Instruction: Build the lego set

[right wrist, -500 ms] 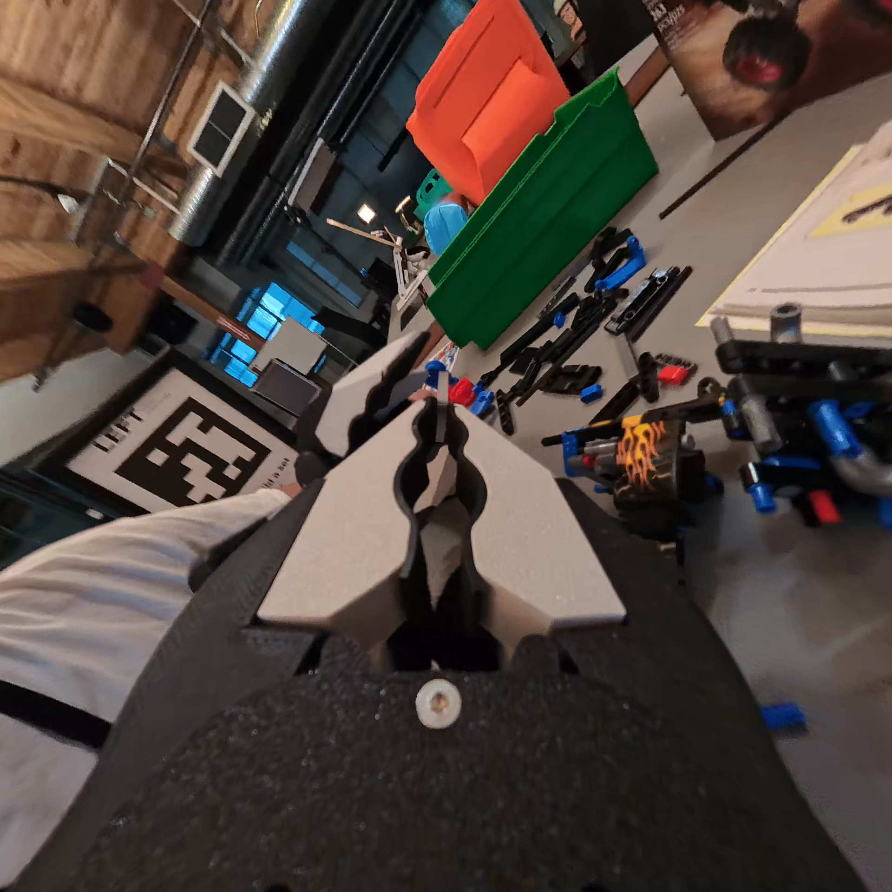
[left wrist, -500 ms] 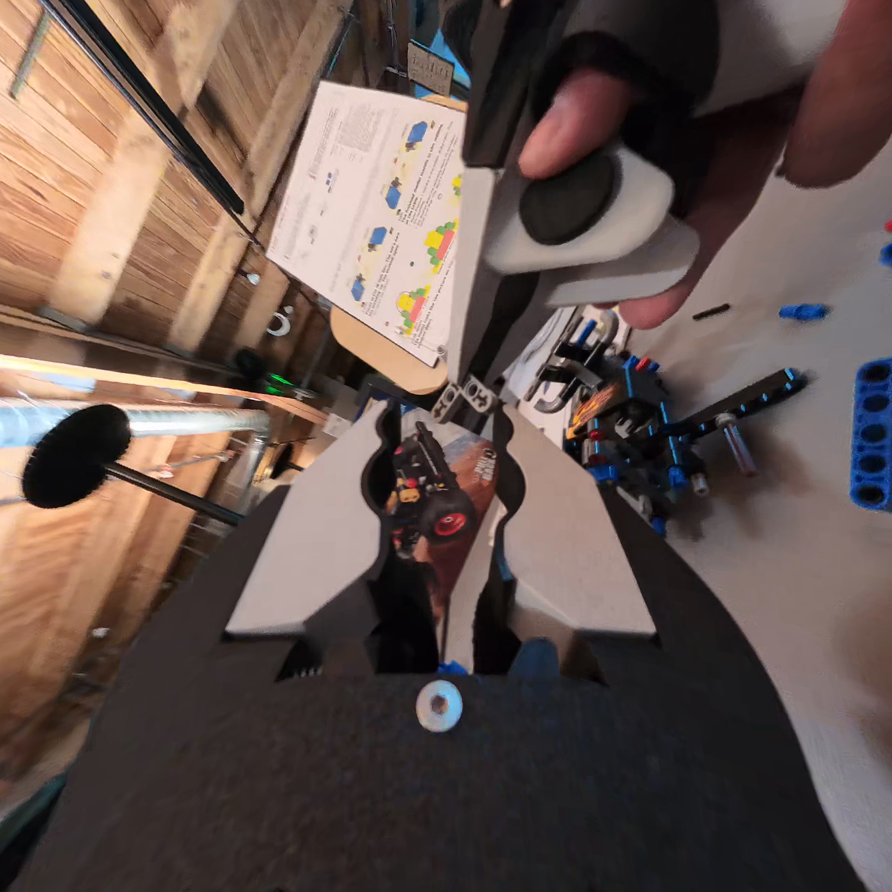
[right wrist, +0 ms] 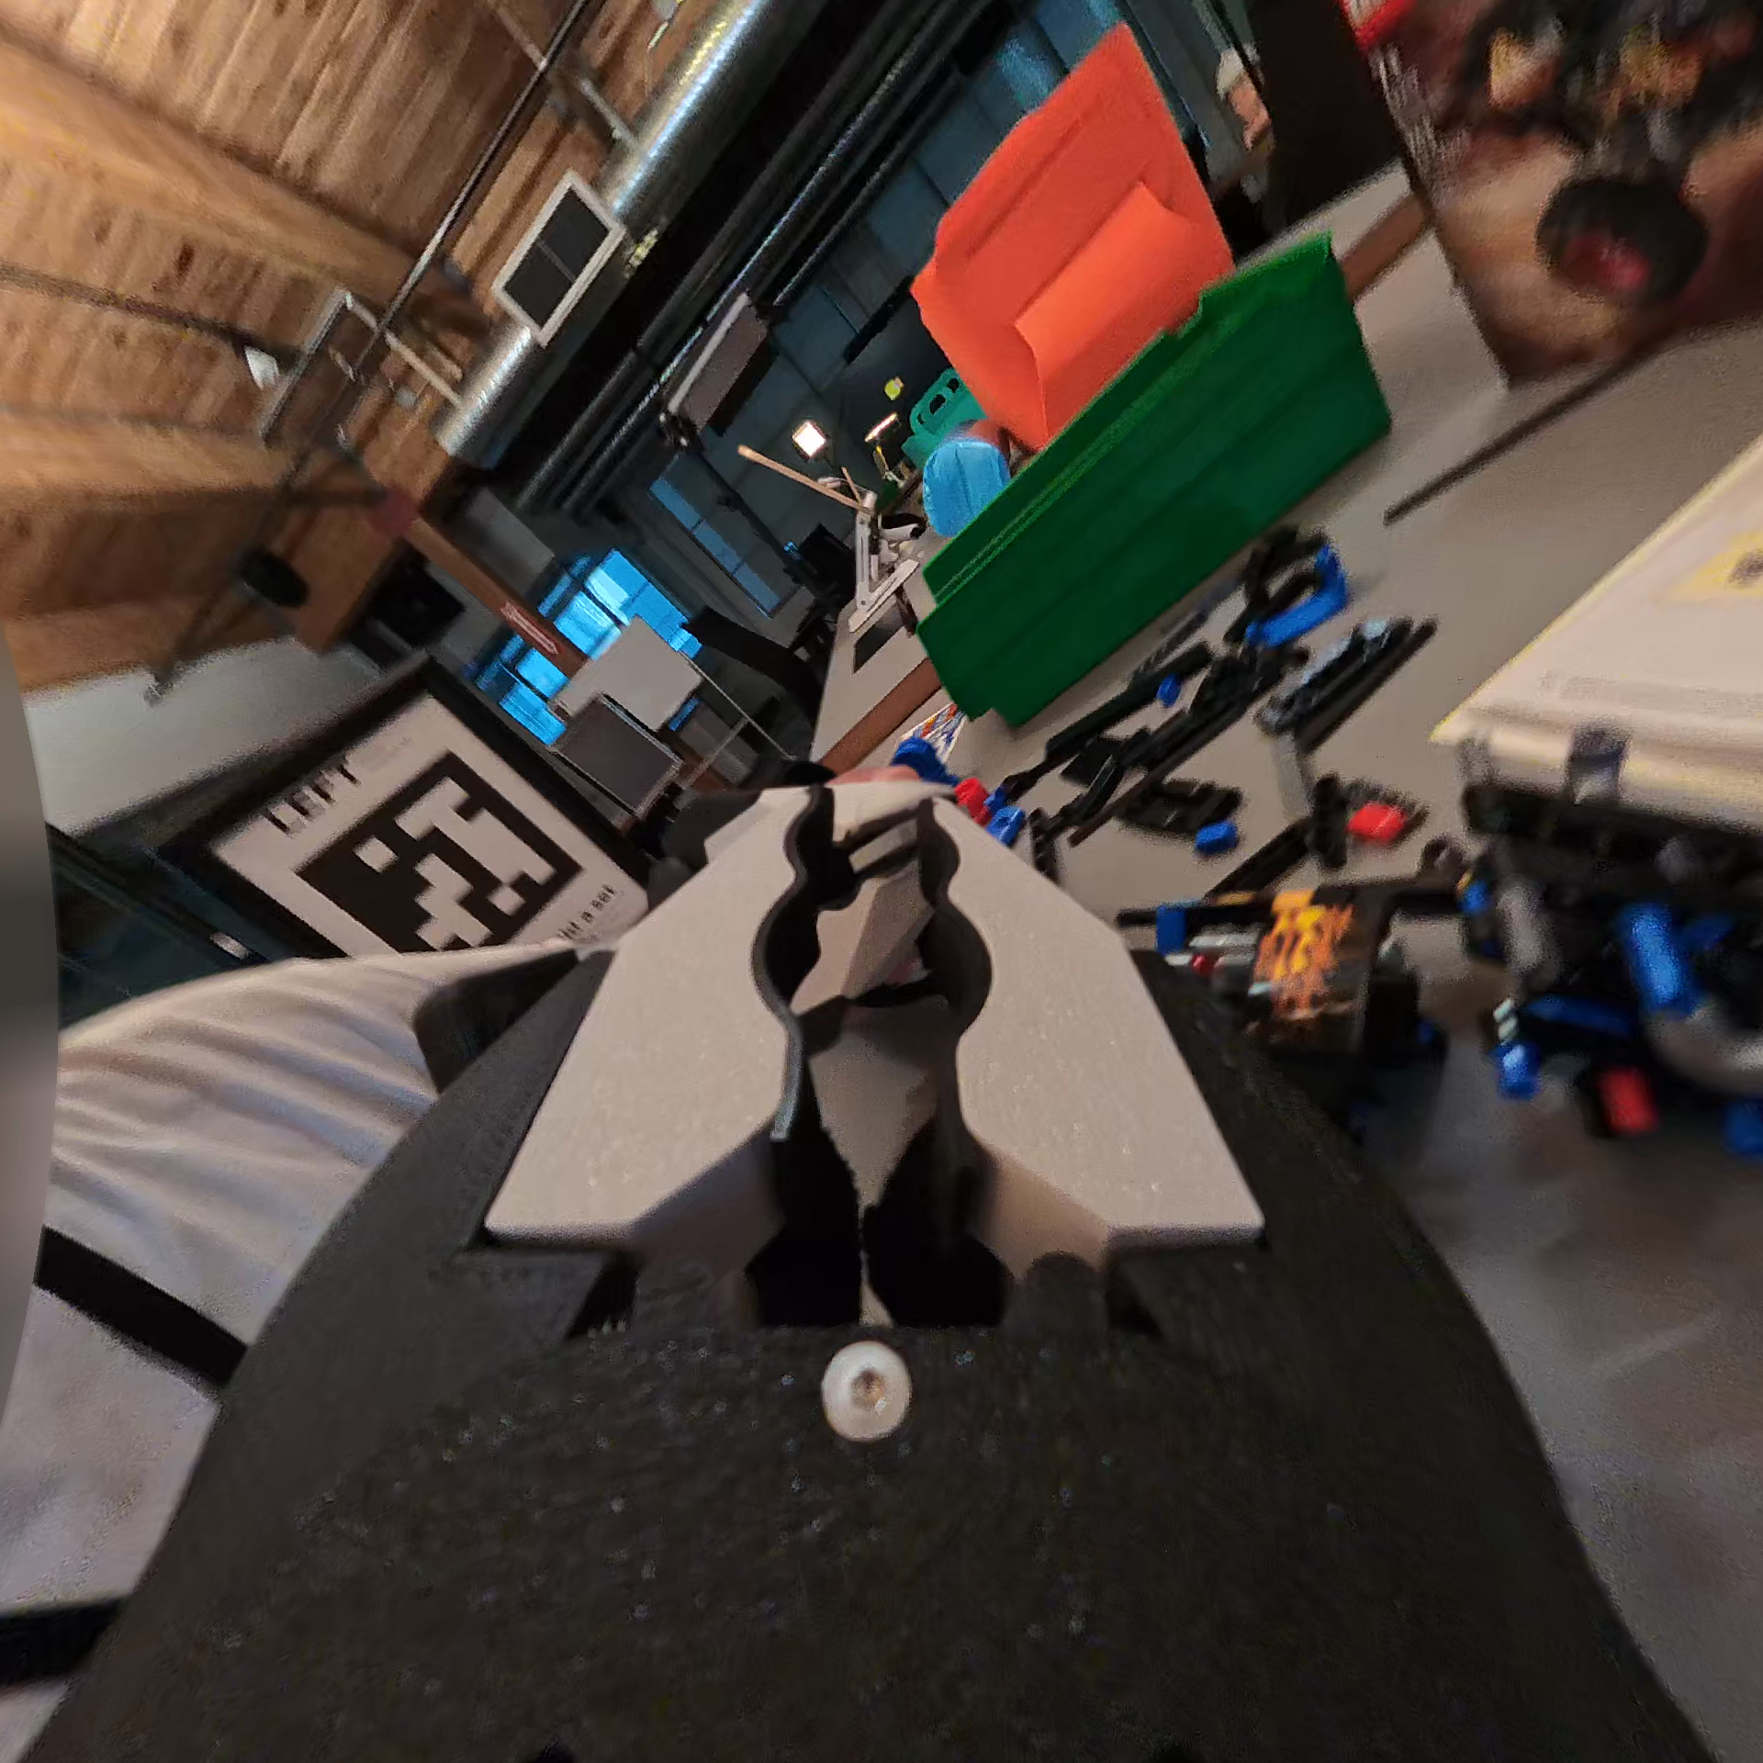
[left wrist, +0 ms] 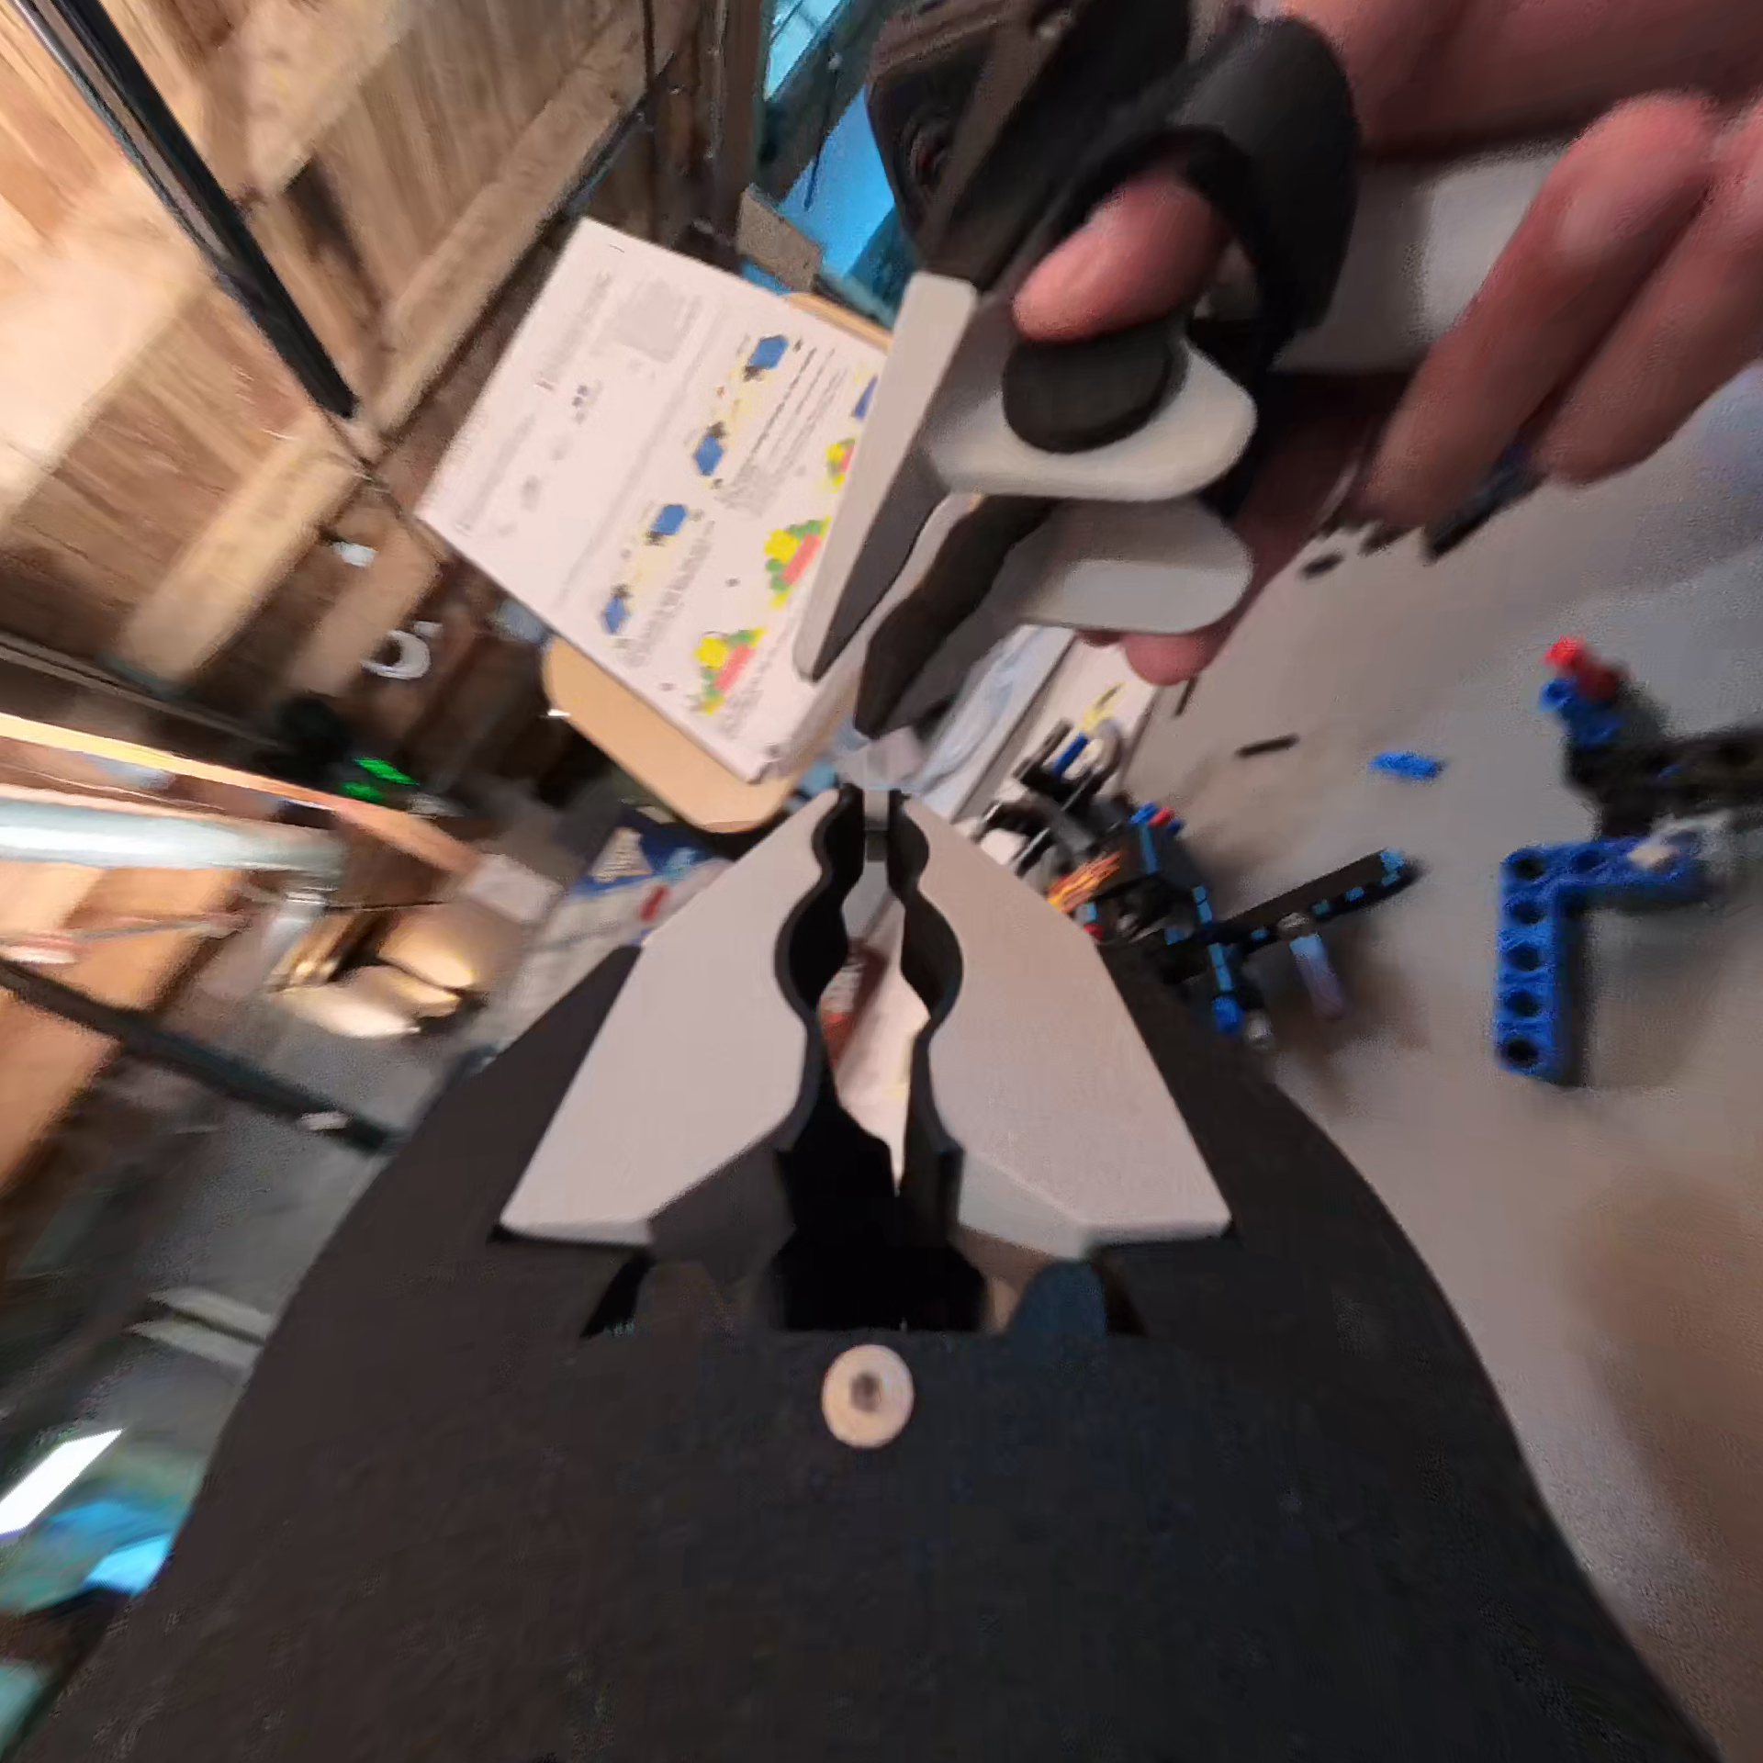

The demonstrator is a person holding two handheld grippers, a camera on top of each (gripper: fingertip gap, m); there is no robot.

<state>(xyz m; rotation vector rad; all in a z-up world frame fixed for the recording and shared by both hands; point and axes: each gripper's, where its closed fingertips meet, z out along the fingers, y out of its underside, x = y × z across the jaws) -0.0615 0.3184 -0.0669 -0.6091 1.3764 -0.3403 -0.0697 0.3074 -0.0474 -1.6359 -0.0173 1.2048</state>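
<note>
Left wrist view: the left gripper is narrowed to a slit, gripping nothing I can make out; the half-built lego model lies at 2 o'clock, its black beam pointing toward 2, and the grey connector seen earlier is gone. Right wrist view: the right gripper is nearly closed, contents unclear, and the lego model sits at 3 o'clock, closer than before.

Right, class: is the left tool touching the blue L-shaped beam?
Apart. The left wrist view shows the blue L-shaped beam lying on the table, well clear of the left tool.

- Two grippers: left gripper, right gripper.
- One green bin.
- One orange bin.
- One blue L-shaped beam.
- One instruction sheet.
</note>
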